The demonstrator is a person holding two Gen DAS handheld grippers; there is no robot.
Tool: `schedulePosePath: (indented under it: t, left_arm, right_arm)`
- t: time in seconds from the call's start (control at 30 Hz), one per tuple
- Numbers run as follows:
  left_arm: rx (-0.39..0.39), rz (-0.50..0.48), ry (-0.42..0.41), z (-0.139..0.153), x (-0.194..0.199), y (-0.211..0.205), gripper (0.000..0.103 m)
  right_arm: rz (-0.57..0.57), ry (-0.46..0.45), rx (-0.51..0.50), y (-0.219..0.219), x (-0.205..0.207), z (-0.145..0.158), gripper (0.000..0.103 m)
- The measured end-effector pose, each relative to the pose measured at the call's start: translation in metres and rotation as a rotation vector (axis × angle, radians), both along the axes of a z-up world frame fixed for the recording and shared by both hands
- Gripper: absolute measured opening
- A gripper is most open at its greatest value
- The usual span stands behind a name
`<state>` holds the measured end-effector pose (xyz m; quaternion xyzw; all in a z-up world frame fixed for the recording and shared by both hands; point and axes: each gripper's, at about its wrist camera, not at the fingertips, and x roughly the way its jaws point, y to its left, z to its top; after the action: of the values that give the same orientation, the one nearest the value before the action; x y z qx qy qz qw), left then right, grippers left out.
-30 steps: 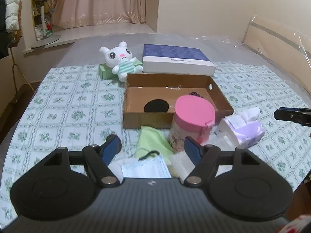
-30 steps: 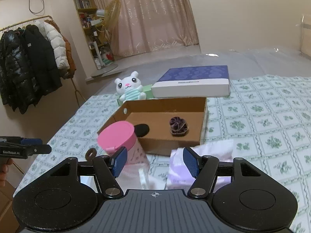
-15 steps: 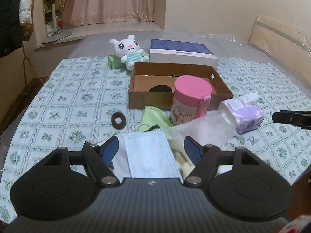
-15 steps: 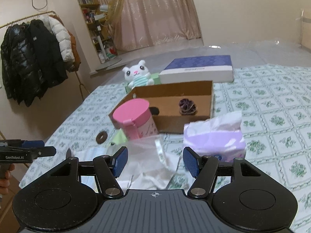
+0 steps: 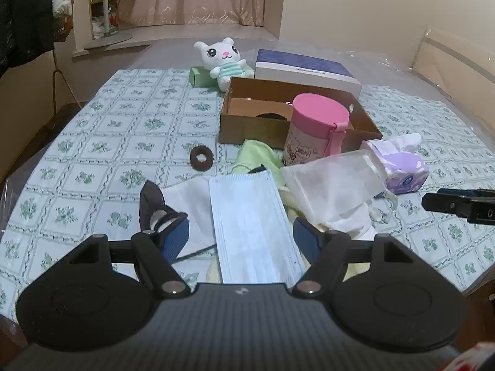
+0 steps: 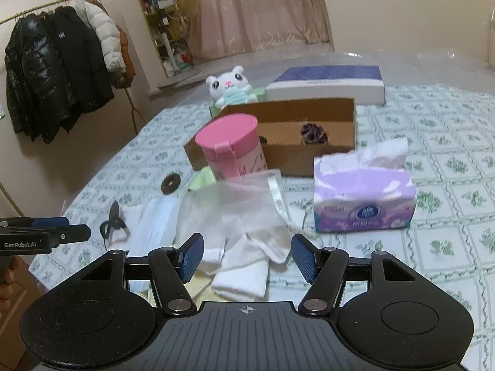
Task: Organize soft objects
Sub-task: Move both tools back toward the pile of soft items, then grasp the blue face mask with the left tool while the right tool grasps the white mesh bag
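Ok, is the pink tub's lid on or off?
On. The pink lid caps the tub, which stands upright against the cardboard box.

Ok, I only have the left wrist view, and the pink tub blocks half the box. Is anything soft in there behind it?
Observer: Yes. A purple scrunchie lies on the floor of the box. In the right wrist view it sits to the right of the tub.
Operator: And the right gripper? I only see its tip.
Observer: The right gripper is open and grips nothing. A folded white towel lies under it.
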<state>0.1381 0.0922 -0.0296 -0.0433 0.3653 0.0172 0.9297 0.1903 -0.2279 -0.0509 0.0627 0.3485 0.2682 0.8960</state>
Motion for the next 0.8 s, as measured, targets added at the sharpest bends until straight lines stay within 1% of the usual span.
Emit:
schedulePosePath:
  t: [0.37,0.8]
  left_arm:
    - [-0.044,0.018,0.037,-0.035,0.001,-0.003,0.072]
    - [-0.102,0.024,0.101,-0.075,0.029,0.012,0.072]
  right_arm:
    - [-0.026,0.053,-0.056,-0.001,0.001,-0.028,0.064]
    - [-0.09,0.108,-0.088,-0.011,0.015,-0.052,0.064]
